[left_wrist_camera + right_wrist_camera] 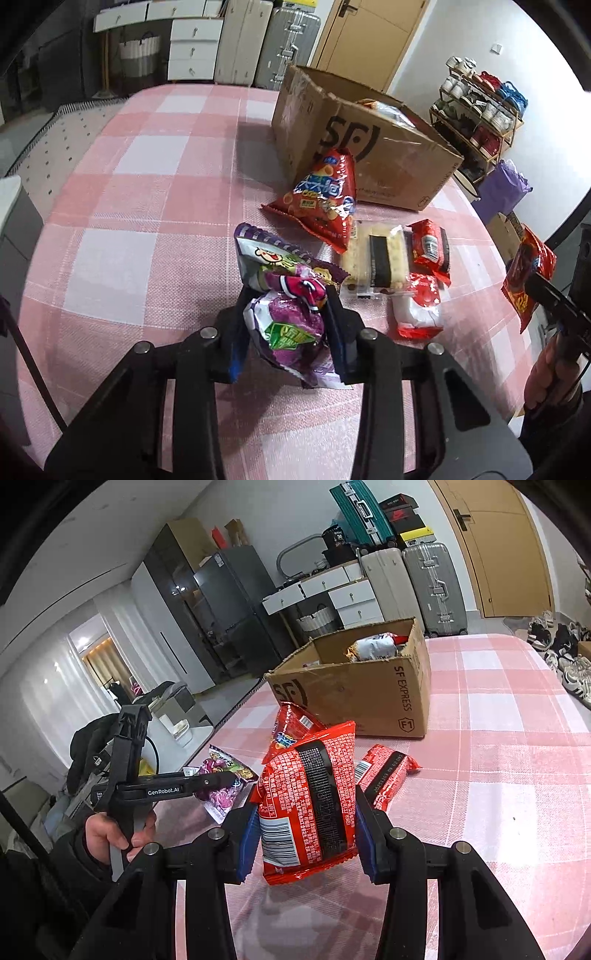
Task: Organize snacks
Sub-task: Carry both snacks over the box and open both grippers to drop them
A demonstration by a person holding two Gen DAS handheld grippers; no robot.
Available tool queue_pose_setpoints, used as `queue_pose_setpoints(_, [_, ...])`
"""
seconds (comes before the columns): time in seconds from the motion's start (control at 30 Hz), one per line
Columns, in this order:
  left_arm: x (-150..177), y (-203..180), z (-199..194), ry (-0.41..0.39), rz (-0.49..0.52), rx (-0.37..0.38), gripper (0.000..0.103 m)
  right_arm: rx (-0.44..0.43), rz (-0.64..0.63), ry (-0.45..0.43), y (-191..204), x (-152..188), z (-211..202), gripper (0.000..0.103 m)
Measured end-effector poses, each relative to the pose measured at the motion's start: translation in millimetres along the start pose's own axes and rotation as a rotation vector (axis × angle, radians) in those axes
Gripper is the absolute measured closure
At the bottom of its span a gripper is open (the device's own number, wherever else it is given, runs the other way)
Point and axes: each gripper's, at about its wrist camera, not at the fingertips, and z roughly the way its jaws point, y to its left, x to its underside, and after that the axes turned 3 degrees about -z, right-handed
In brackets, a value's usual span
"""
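My left gripper (pixel 286 332) is shut on a purple snack bag (pixel 291 328), held just above the pink checked tablecloth (pixel 140 206). My right gripper (pixel 306 834) is shut on a red snack packet (pixel 310 805), lifted over the table; it shows in the left wrist view (pixel 528 277) at the right edge. An open cardboard box (pixel 369 147) stands at the far side with snacks inside (pixel 373 644). On the cloth lie a red triangular chip bag (pixel 325 199), a white sandwich cake pack (pixel 376 254), a small red packet (pixel 430 247) and a red-and-white packet (pixel 419 314).
A shoe rack (pixel 480 114) and a purple bag (pixel 506 188) stand beyond the table's right edge. Suitcases (pixel 432 587), white drawers (pixel 351 598) and a dark cabinet (pixel 207 602) are behind the table. The far left cloth carries no objects.
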Motion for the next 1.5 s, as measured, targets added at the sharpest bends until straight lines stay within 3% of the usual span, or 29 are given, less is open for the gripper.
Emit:
queue_pose_setpoints(0.37, [1, -18, -39, -0.048, 0.048, 0.004, 0.070, 0.003, -0.018, -0.022, 14, 0, -15, 0.058])
queue_pose_setpoints(0.7, [-23, -36, -73, -0.096, 0.082, 0.041, 0.070, 0.000, -0.057, -0.045, 25, -18, -24, 0.058])
queue_pose_setpoints(1.23, [-92, -79, -116, -0.183, 0.114, 0.094, 0.070, -0.031, -0.077, -0.099, 32, -89, -22, 0.058])
queue_pose_setpoints(1.5, [-142, -100, -121, -0.203, 0.144, 0.057, 0.070, -0.012, -0.060, -0.122, 26, -141, -12, 0.058])
